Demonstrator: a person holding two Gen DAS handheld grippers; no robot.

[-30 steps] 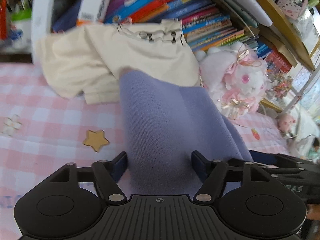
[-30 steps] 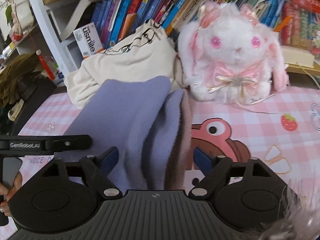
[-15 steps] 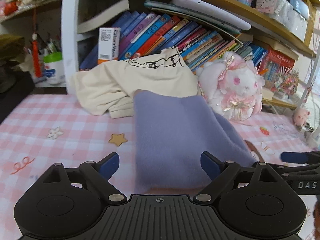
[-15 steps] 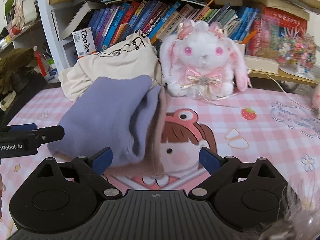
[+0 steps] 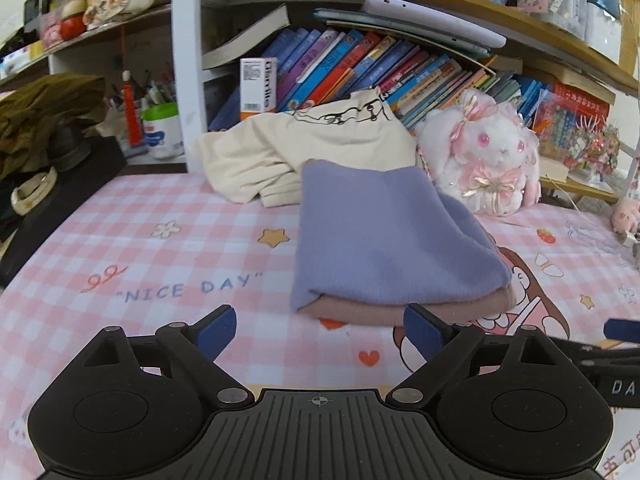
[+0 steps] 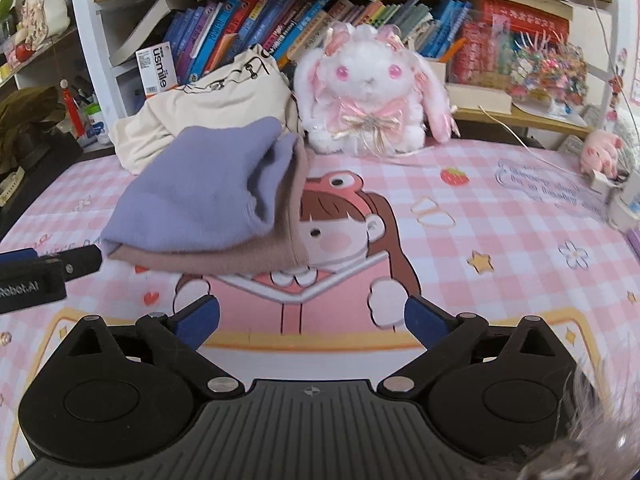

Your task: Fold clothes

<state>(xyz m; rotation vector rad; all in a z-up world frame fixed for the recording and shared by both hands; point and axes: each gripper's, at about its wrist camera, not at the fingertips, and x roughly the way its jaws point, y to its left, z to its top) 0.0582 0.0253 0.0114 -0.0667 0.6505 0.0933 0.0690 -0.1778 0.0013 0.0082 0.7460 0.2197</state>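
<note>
Both claws are backing off the purple-and-pink garment [image 5: 396,240] since a second ago, left claw [image 5: 320,330] and right claw [image 6: 312,320] now gaping wide, holding nothing. Garment is lying folded on the tabletop [image 5: 160,256], long axis running away toward the bookshelf. It's sitting ahead-right of the left claw, ahead-left of the right (roughly equidistant); cream garment [image 5: 304,148] is sitting crumpled just behind.

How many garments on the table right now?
2. A folded purple garment, pink-brown layer underneath, lies mid-table ahead of both open grippers. A crumpled cream garment sits behind it against the books. More could be hidden behind the pile.
</note>
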